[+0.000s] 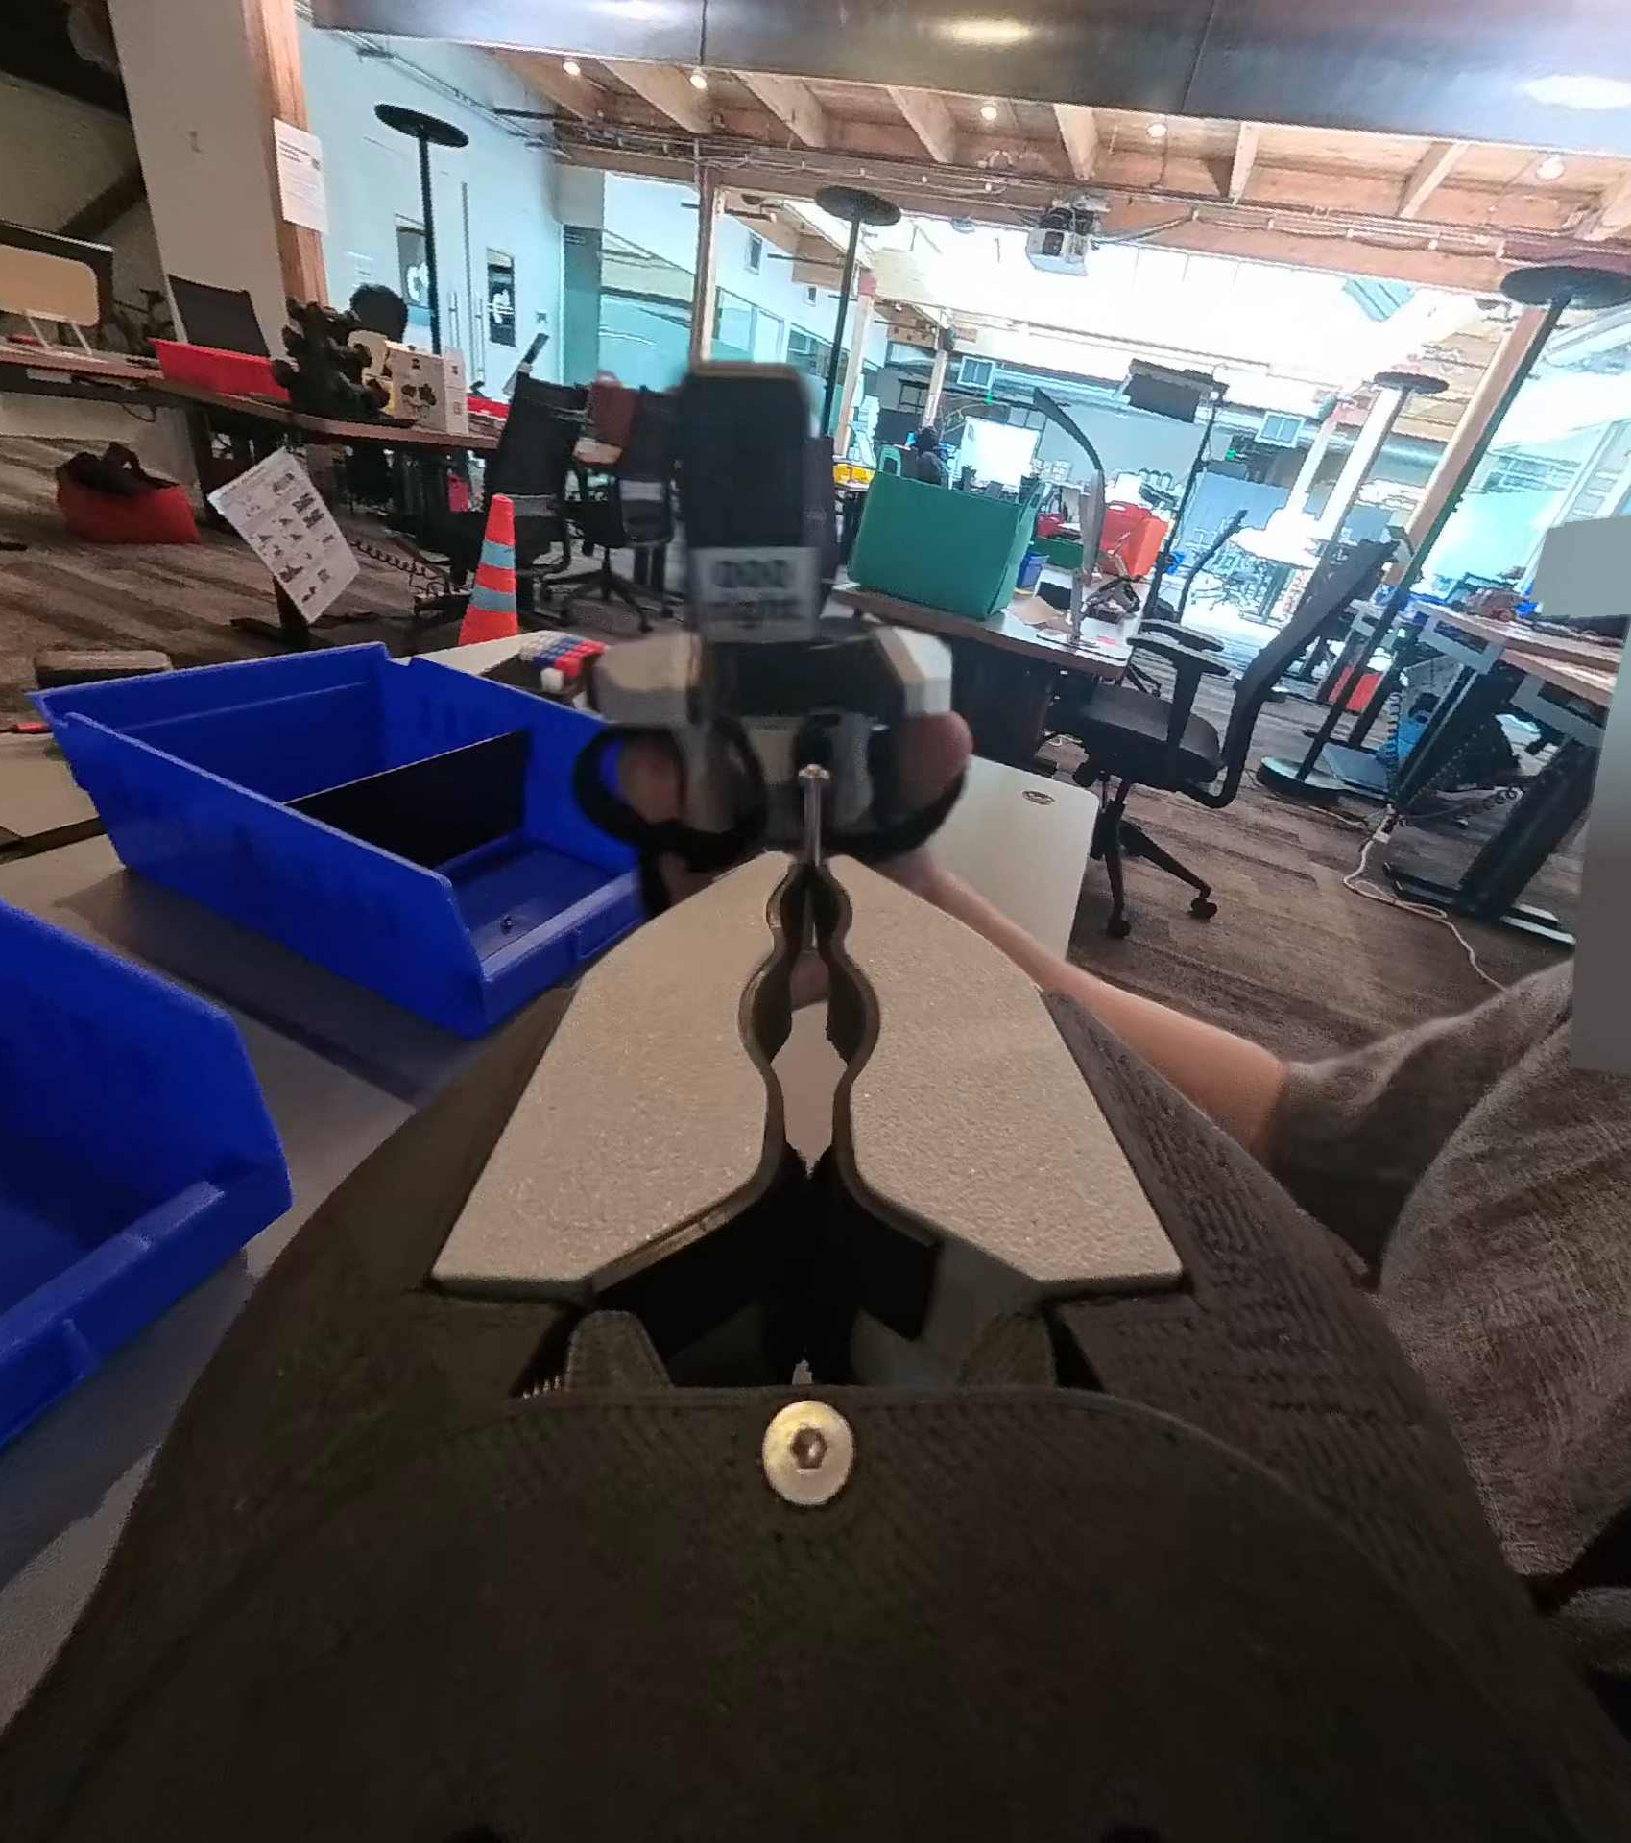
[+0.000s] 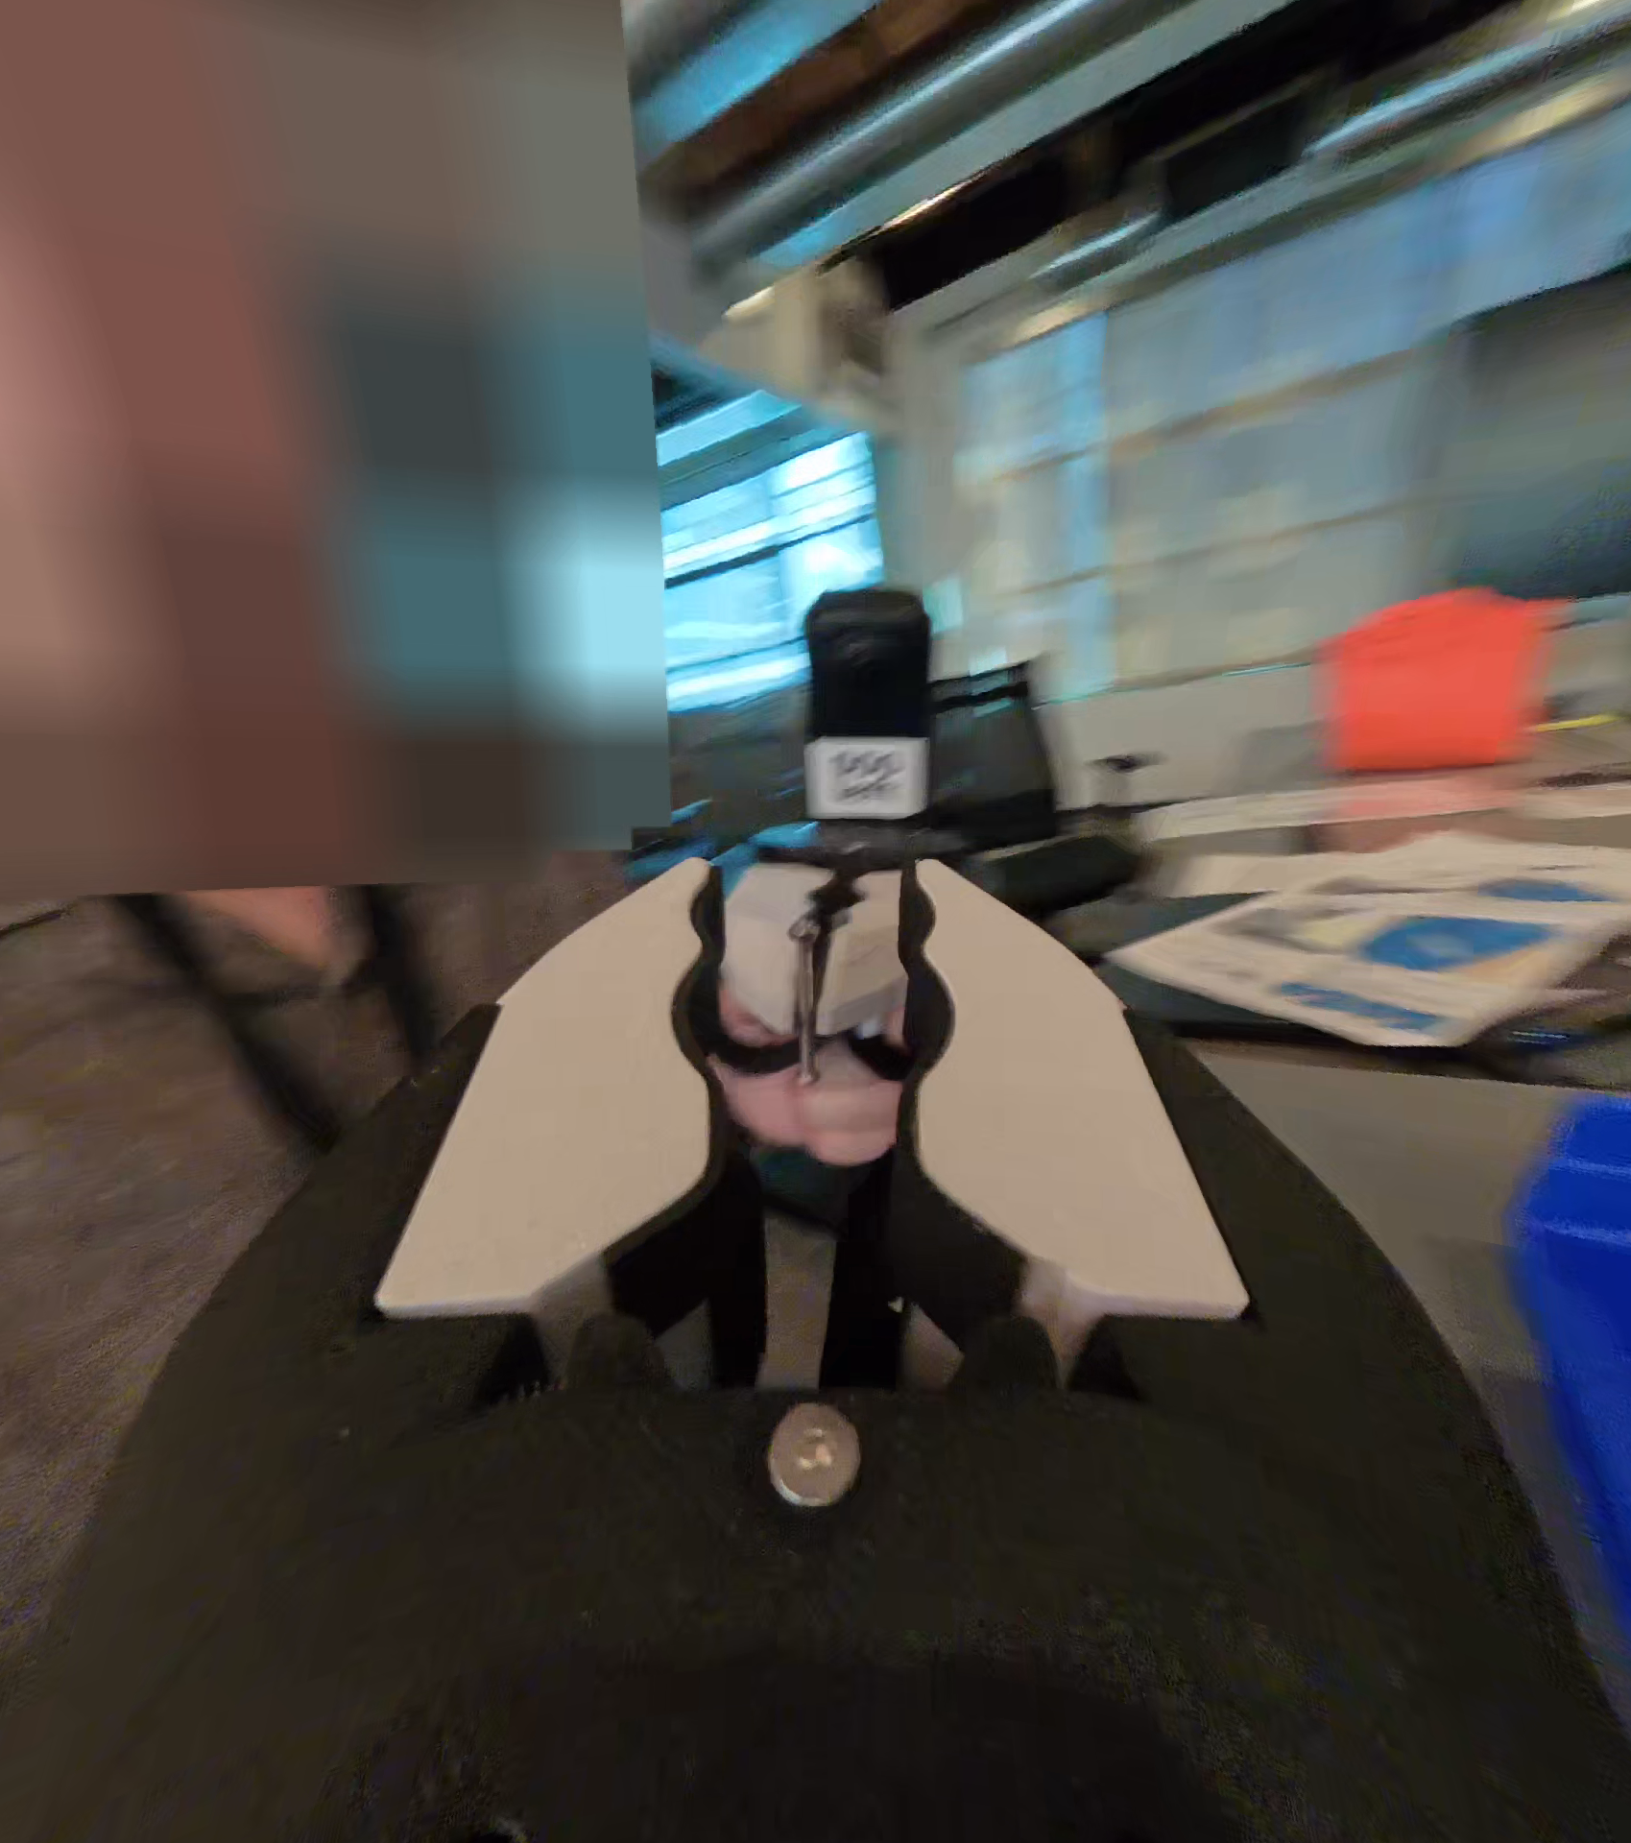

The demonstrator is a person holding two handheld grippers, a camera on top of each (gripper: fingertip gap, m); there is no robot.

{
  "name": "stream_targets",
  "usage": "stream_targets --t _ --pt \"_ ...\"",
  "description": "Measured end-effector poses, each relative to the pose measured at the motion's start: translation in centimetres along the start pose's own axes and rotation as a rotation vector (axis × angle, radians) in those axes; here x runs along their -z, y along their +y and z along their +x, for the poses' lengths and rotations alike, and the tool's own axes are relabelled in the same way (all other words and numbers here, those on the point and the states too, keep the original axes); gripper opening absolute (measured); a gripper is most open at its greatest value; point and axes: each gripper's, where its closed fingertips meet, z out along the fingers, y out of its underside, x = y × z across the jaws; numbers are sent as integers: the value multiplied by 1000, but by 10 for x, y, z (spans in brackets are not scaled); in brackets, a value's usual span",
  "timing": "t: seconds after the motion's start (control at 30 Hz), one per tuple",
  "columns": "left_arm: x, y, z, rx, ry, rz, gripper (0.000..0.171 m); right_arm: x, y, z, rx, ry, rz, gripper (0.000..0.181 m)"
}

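The left tongs (image 1: 811, 868) are pressed together on a thin metal screw (image 1: 813, 848). They pinch its shank only at their very tips, with the head standing clear beyond them. The screw is held in the air beside the table (image 1: 13, 868), over the person's grey sleeve (image 1: 1390, 1117), not over either blue bin (image 1: 322, 798).

The right tongs (image 2: 811, 878) face it head-on with their fingers apart. In the right wrist view the screw shows in the gap between them, but I cannot tell whether they touch it.

The likely failure is the screw pivoting or slipping out. The grip is narrow, on a smooth round shank, and a nudge from the right tongs coming in off-line could lever it free. It would then drop onto clothing or the carpet, where it would be hard to find. The right wrist view is heavily blurred, so I judge alignment by eye to be poor just now.

Each gripper's camera carries a small white label (image 2: 866, 778) with dark handwritten marks. A printed sheet on a stand (image 1: 287, 534) rests on the floor beyond the table's far edge. Printed papers with blue graphics (image 2: 1390, 957) lie on a farther table.
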Motion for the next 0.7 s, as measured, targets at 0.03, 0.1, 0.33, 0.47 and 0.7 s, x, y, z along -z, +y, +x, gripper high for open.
stream_targets --t 0.03,0.1,0.33,0.47,0.7 --pt "0 0 -2 1 -10 0 1 3 -4 7 40 163 37 35" --pt "2 0 -8 -2 -44 6 1 10 -1 13 155 469 43 34" --pt "1 4 -21 -30 -146 7 1 19 13 13 446 1122 -10 25" --pt "1 5 -20 -56 -159 1 1 10 13 16 465 1142 -15 24" --pt "4 3 -20 -79 -174 3 2 4 16 25 444 1139 -18 14"
